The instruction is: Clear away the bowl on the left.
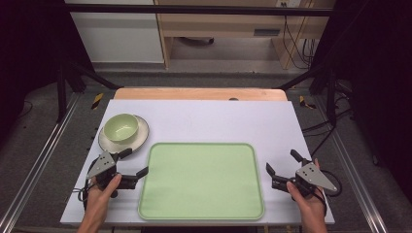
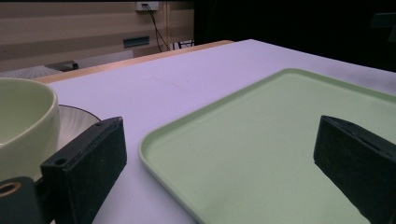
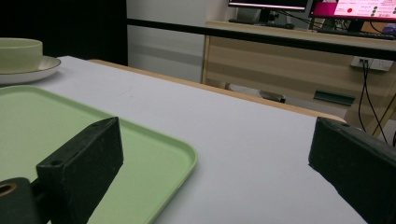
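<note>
I see a big green tray (image 1: 201, 180) lying flat on the white counter (image 1: 214, 121), near my side. My left claw (image 1: 136, 165) sits just beside the tray's left edge, and my right claw (image 1: 282, 164) sits just beside its right edge. Both claws are wide open and hold nothing.

In the left gripper view, the tray's near corner (image 2: 261, 154) lies between my two black jaws, and one jaw hangs over the tray. In the right gripper view, the tray's corner (image 3: 140, 154) sits by one jaw, and the other jaw is over bare counter.

A light green bowl (image 1: 120, 127) stands on a white plate (image 1: 140, 137) at the back left, near the left claw. The bowl and plate are just off the tray's far left corner, not touching it.
</note>
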Demonstrator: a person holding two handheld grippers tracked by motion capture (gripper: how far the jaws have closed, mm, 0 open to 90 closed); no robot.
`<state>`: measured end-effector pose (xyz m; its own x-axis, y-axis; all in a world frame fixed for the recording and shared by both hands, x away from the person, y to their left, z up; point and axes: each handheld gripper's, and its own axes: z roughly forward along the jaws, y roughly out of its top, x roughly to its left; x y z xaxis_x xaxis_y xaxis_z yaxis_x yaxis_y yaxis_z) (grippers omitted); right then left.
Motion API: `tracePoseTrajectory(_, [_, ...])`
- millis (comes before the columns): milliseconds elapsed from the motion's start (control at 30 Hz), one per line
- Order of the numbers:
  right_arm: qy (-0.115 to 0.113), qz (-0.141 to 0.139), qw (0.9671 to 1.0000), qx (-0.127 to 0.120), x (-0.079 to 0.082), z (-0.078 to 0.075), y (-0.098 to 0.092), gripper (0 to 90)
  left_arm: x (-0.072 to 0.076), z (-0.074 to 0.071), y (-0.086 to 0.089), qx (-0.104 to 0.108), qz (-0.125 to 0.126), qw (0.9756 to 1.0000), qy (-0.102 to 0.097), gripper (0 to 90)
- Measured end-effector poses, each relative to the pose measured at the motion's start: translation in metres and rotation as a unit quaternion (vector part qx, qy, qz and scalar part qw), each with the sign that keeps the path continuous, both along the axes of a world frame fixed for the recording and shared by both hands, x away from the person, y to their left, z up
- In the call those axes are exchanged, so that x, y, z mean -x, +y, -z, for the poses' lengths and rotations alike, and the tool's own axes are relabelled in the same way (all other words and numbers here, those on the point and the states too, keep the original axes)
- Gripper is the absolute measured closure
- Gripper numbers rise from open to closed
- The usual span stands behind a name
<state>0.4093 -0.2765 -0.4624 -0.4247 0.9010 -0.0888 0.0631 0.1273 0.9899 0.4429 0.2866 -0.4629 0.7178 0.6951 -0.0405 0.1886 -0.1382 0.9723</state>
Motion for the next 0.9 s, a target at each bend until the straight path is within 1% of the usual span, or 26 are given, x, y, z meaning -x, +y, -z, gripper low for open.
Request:
tracePoseTrajectory(100, [-0.001,-0.003,1.0000,0.001,0.001,0.000,0.001,3.4,0.000,-0.001,0.000,0.001,-0.003,1.0000,0.002,2.5])
tracePoseTrajectory(133, [0.000,-0.004,1.0000,0.002,0.000,0.000,0.002,3.4,0.002,-0.004,0.000,-0.001,-0.004,1.0000,-0.003,2.4])
tracePoseTrajectory(267, [0.000,-0.004,1.0000,0.006,0.000,0.000,0.005,3.4,0.003,-0.008,0.002,-0.006,-0.007,0.9999,-0.009,2.2])
tracePoseTrajectory(300, [-0.001,-0.004,1.0000,0.006,0.001,-0.001,0.005,3.4,0.002,-0.011,0.003,0.004,-0.007,1.0000,-0.002,2.2])
tracePoseTrajectory(333, [-0.001,-0.004,1.0000,0.006,0.001,-0.001,0.005,3.4,0.002,-0.011,0.003,0.004,-0.007,1.0000,-0.002,2.2])
tracePoseTrajectory(367, [-0.001,-0.004,1.0000,0.007,0.001,-0.001,0.006,3.4,0.002,-0.013,0.004,0.010,-0.008,0.9999,-0.001,2.2])
tracePoseTrajectory(433, [-0.001,-0.001,1.0000,0.010,0.001,-0.001,0.006,3.4,0.000,-0.019,0.006,0.013,-0.014,0.9998,-0.007,2.2])
tracePoseTrajectory(467, [-0.001,-0.001,1.0000,0.010,0.001,-0.001,0.005,3.3,-0.001,-0.027,0.010,0.009,-0.019,0.9996,-0.016,2.2])
tracePoseTrajectory(500, [-0.001,-0.001,1.0000,0.010,0.001,-0.001,0.005,3.3,-0.001,-0.027,0.010,0.009,-0.019,0.9996,-0.016,2.3])
tracePoseTrajectory(567, [0.002,0.000,1.0000,0.007,0.000,0.000,0.005,3.0,-0.003,-0.034,0.013,0.011,-0.025,0.9993,-0.025,2.3])
tracePoseTrajectory(700, [0.007,0.005,1.0000,0.003,0.000,0.000,0.004,2.9,-0.014,-0.044,0.018,-0.012,-0.032,0.9987,-0.037,2.2])
tracePoseTrajectory(800, [0.017,0.010,0.9998,-0.003,0.002,-0.003,0.004,2.7,-0.026,-0.053,0.022,-0.016,-0.041,0.9981,-0.044,2.4])
tracePoseTrajectory(900, [0.015,0.015,0.9998,-0.005,0.002,-0.004,0.004,2.6,-0.040,-0.065,0.026,-0.015,-0.052,0.9971,-0.053,2.4])
